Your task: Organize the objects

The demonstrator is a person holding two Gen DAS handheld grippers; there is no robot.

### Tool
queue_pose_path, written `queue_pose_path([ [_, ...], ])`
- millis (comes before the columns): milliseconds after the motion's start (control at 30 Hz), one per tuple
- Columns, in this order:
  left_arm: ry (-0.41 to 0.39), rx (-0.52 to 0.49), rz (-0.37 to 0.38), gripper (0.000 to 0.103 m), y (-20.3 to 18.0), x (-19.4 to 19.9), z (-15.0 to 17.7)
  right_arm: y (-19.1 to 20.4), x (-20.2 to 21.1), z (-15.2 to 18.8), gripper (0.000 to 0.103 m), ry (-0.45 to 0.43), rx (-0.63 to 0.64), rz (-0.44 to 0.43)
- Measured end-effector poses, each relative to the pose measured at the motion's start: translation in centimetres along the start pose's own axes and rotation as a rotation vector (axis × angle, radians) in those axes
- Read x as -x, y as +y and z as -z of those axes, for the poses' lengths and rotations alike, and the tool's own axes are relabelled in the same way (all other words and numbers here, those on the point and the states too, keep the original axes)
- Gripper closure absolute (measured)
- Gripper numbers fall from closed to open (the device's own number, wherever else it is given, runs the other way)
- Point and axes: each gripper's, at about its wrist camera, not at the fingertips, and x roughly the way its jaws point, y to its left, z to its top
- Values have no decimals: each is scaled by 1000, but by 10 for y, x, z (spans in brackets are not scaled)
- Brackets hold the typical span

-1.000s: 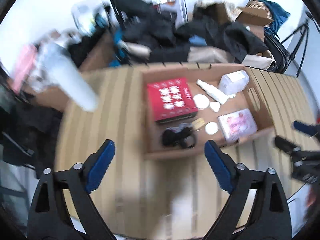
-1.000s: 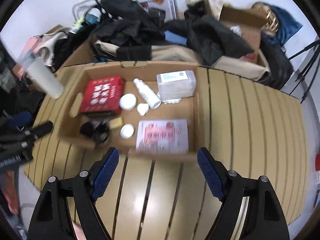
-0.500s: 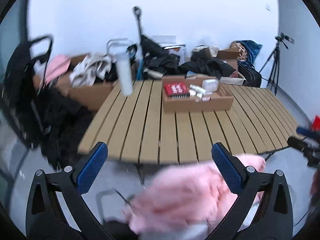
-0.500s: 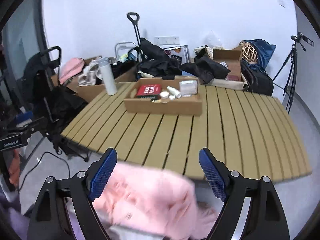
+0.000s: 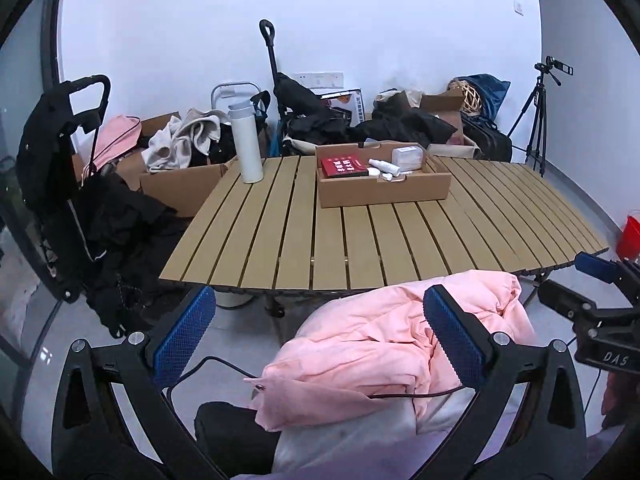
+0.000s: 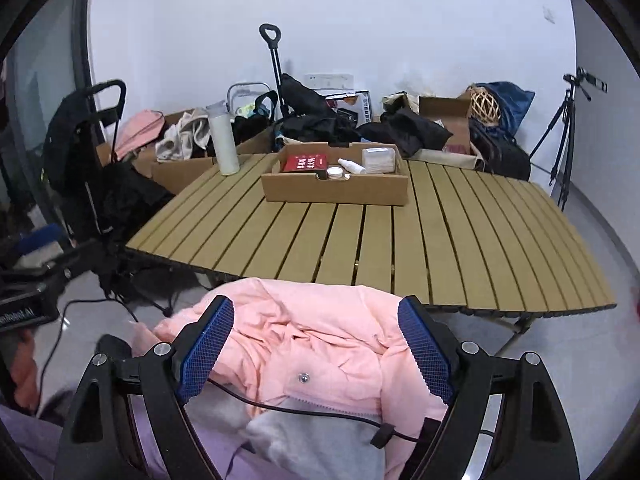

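A shallow cardboard box (image 5: pixel 384 194) (image 6: pixel 336 192) stands at the far side of the slatted wooden table (image 5: pixel 360 248) (image 6: pixel 440 240). In it lie a red box (image 5: pixel 344 166), a white bottle (image 5: pixel 384 165), a clear container (image 5: pixel 407 158) and small white jars. A white flask (image 5: pixel 247 144) stands upright at the table's far left corner. My left gripper (image 5: pixel 316 304) and right gripper (image 6: pixel 316 308) both hang open and empty, short of the table's near edge. Below them a pink jacket (image 5: pixel 368 340) (image 6: pixel 312 328) lies on a person's lap.
Behind the table are cardboard boxes of clothes, black bags and a trolley handle (image 5: pixel 268 36). A black pram (image 5: pixel 60 140) stands at the left, a tripod (image 5: pixel 536 120) and a red bucket (image 5: pixel 630 232) at the right. A black cable crosses the jacket.
Both grippers have drawn back from just above the cardboard box to beyond the table's near edge. The pink jacket has come into view beneath them. The left jaws stand wider.
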Motion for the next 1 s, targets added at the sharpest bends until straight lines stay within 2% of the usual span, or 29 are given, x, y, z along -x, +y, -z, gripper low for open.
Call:
queue_pose_path([
  [333,0,17,-15,0,5,0,3,11,11,-1,15,-36,35,42],
  [533,5,6,-19,0,3,-1,4,12,11,2,15,-32,34,6],
  [1000,5,-2,-22,0,3,0,4,8,10,1,15,-26,21,11],
])
